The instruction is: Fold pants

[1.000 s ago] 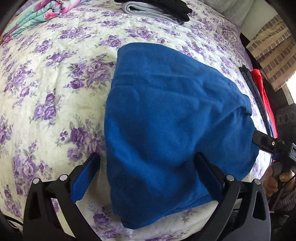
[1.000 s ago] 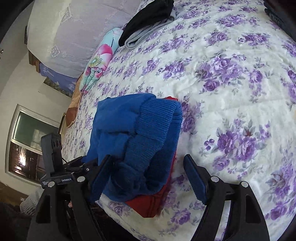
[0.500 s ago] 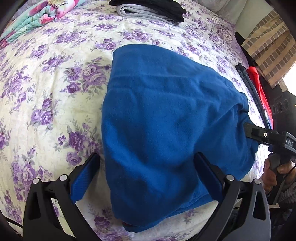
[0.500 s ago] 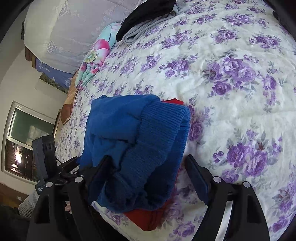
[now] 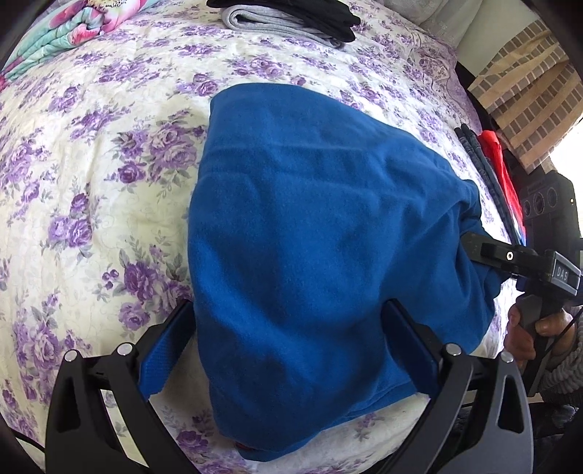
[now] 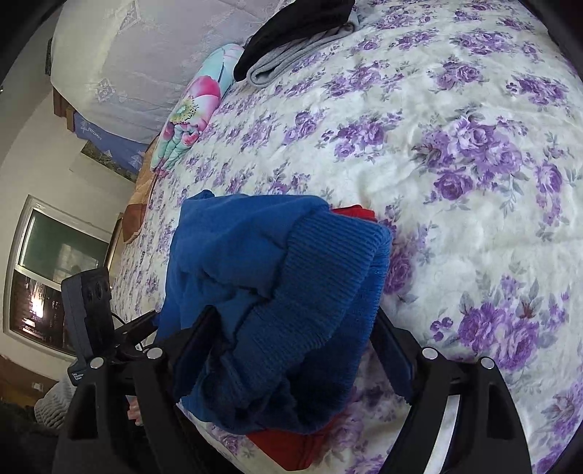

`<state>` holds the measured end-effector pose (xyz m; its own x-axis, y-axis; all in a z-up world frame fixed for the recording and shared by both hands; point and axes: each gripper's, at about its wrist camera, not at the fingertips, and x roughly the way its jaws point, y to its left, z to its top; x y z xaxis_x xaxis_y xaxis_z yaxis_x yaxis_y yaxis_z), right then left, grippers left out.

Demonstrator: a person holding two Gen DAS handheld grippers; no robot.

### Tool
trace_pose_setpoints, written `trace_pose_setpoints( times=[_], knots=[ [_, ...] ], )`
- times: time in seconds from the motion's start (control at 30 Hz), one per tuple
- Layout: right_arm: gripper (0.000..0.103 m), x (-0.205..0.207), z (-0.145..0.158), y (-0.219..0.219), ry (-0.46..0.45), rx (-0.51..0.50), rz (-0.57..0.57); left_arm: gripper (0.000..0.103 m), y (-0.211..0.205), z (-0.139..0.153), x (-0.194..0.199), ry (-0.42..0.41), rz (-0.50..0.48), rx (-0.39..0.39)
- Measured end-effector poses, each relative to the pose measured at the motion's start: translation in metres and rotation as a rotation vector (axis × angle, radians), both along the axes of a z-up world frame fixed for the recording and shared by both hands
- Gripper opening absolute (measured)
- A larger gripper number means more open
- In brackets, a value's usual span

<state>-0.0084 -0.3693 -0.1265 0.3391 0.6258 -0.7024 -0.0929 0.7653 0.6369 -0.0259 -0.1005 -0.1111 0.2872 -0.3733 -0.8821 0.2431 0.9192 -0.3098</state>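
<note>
"DAS" on grey end plate of right gripper [image 5: 470, 251]; other label too small to read

blue pants [image 5: 320, 233], purple-flowered cream bedspread [image 5: 109, 153]

You have the pants [image 5: 309, 233] lying on the bedspread [image 5: 109, 175] near its front edge. Behind the pants, at the bedspread's far edge, sits a folded clothes stack [image 5: 288, 18]; the rolled blanket [image 5: 65, 32] lies to that stack's left.
</note>
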Motion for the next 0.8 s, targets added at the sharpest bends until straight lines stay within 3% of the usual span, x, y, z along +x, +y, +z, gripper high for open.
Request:
trace_pose_setpoints(
  times=[0.47,0.8],
  knots=[
    [0.086,-0.0006,-0.0011,0.001,-0.006,-0.009,0.016,0.099,-0.0051,0.0019,-0.0051,-0.017,0.01,0.05],
    [0.088,-0.0024,0.0025,0.0045,-0.013,-0.048,0.04,0.099,0.0023,0.0031,-0.0095,-0.018,0.029,0.033]
  ],
)
